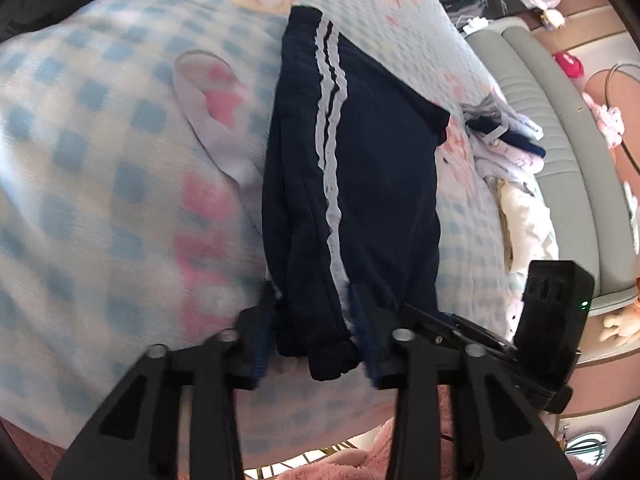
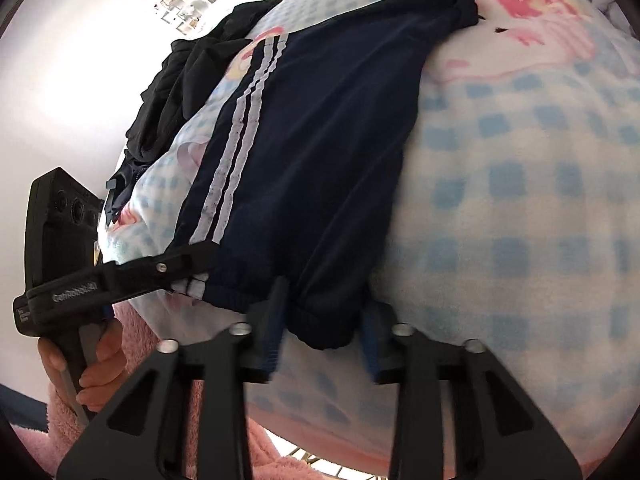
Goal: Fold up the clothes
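I find the navy track trousers lying lengthwise on the blue-and-white checked blanket, which I take as my landmark. Their twin white side stripes run along one leg, and the near hem is bunched at the blanket's near edge.

My left gripper sits at that hem. The bunched cuff lies between its jaws, which stand partly apart; I judge both pads to be bearing on the cloth, though blur leaves this short of certain.

My right gripper is at the neighbouring hem, its jaws likewise partly apart with the rolled cuff between them. The left pad touches the fabric; on the right side I cannot tell whether there is contact.

In the right wrist view, a hand grips the handle of the left gripper, just beside the blanket's near edge.

A heap of black garments rests on the blanket's far left side in that view. A pile of pale printed clothes lies at the blanket's right edge in the left wrist view, against a grey padded bed frame.
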The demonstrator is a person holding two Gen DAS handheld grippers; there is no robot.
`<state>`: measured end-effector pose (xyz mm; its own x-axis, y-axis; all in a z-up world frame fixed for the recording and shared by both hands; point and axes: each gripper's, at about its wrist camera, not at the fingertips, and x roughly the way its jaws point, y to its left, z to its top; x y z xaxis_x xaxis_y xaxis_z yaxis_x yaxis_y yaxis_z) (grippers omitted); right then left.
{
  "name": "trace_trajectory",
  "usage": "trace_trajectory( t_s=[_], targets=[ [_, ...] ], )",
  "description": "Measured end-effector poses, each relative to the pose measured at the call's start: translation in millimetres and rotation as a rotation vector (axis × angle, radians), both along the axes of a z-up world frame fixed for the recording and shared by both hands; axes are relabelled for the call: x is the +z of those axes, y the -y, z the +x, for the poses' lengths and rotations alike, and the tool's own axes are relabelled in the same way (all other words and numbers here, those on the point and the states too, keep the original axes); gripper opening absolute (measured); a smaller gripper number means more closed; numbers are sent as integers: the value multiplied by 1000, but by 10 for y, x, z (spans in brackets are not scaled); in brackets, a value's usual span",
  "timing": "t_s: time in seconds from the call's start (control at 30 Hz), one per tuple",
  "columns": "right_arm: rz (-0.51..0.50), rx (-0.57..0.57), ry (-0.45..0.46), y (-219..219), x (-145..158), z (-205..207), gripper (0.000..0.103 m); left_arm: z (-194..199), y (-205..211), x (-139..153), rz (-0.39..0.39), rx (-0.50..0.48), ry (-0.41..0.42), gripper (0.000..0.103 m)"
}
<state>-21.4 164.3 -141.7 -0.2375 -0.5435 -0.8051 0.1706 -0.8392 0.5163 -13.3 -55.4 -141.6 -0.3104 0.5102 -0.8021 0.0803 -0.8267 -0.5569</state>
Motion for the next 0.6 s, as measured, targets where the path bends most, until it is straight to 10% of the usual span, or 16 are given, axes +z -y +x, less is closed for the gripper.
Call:
trace_trajectory(
  t_s=[0.6],
  targets=[
    [-43, 23, 26, -152, 142, 302, 29, 216, 204, 7, 49, -4, 49, 33]
  ],
)
